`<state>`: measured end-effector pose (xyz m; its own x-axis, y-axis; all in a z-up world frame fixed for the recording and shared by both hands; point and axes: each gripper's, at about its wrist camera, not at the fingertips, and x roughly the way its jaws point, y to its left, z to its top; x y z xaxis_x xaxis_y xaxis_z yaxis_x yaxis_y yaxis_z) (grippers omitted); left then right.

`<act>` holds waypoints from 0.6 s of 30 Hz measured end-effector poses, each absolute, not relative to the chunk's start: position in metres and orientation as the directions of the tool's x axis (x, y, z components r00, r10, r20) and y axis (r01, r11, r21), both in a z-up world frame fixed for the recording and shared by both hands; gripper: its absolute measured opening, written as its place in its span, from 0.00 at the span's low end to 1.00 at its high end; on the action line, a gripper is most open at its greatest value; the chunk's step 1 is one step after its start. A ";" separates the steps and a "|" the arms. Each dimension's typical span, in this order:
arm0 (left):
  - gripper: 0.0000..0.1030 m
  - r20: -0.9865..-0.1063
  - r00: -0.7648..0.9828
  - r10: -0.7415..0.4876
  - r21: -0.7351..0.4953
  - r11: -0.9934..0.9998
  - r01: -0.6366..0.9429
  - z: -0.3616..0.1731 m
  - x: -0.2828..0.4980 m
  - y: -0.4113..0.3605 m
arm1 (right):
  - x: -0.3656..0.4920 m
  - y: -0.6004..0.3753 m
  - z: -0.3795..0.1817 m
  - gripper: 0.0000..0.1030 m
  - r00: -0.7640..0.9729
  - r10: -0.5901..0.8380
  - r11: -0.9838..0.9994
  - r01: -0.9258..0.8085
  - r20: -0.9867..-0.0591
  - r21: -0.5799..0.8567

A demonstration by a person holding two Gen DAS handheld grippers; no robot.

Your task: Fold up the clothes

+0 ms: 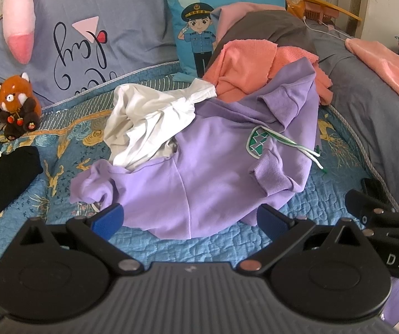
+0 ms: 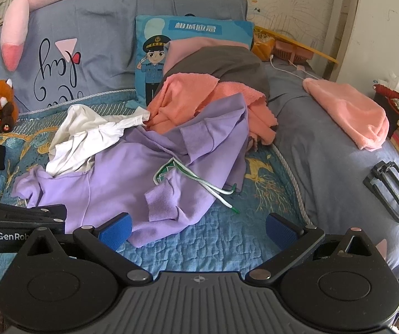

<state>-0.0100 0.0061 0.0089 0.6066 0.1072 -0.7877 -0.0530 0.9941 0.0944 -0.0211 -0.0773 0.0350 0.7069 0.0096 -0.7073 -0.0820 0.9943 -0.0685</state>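
Three crumpled garments heaped on the blue quilt (image 1: 199, 247).
The purple hoodie (image 1: 199, 172) lies nearest; white shirt (image 1: 146, 128) left of it, coral top (image 1: 252, 66) behind. Left gripper (image 1: 191, 220) and right gripper (image 2: 199, 229) hover spread, holding nothing, at the hoodie's near edge.

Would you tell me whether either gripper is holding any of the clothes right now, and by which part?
Nothing is held. The left gripper and right gripper are both open, just short of the purple hoodie.
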 end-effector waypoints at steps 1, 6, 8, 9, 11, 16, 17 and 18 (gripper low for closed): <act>1.00 -0.788 0.607 0.107 0.094 0.994 -0.053 0.009 -0.010 0.006 | -0.021 -0.077 0.035 1.00 0.706 0.010 0.994 -0.082 -0.708 -0.068; 1.00 -0.787 0.607 0.108 0.095 0.994 -0.053 0.009 -0.011 0.006 | -0.021 -0.078 0.035 1.00 0.705 0.008 0.994 -0.081 -0.709 -0.069; 1.00 -0.787 0.607 0.108 0.095 0.994 -0.053 0.009 -0.011 0.006 | -0.022 -0.078 0.035 1.00 0.705 0.009 0.994 -0.081 -0.709 -0.068; 1.00 -0.787 0.607 0.108 0.095 0.994 -0.053 0.009 -0.011 0.007 | -0.022 -0.078 0.035 1.00 0.705 0.009 0.994 -0.080 -0.709 -0.068; 1.00 -0.787 0.608 0.108 0.096 0.994 -0.053 0.010 -0.011 0.007 | -0.022 -0.078 0.034 1.00 0.705 0.008 0.994 -0.080 -0.709 -0.068; 1.00 -0.787 0.607 0.110 0.096 0.994 -0.055 0.010 -0.012 0.007 | -0.023 -0.077 0.034 1.00 0.704 0.009 0.994 -0.082 -0.710 -0.068; 1.00 -0.787 0.607 0.111 0.097 0.994 -0.056 0.010 -0.012 0.008 | -0.023 -0.076 0.034 1.00 0.703 0.009 0.994 -0.082 -0.711 -0.068; 1.00 -0.787 0.607 0.111 0.096 0.994 -0.057 0.010 -0.012 0.008 | -0.023 -0.077 0.034 1.00 0.703 0.009 0.994 -0.082 -0.711 -0.068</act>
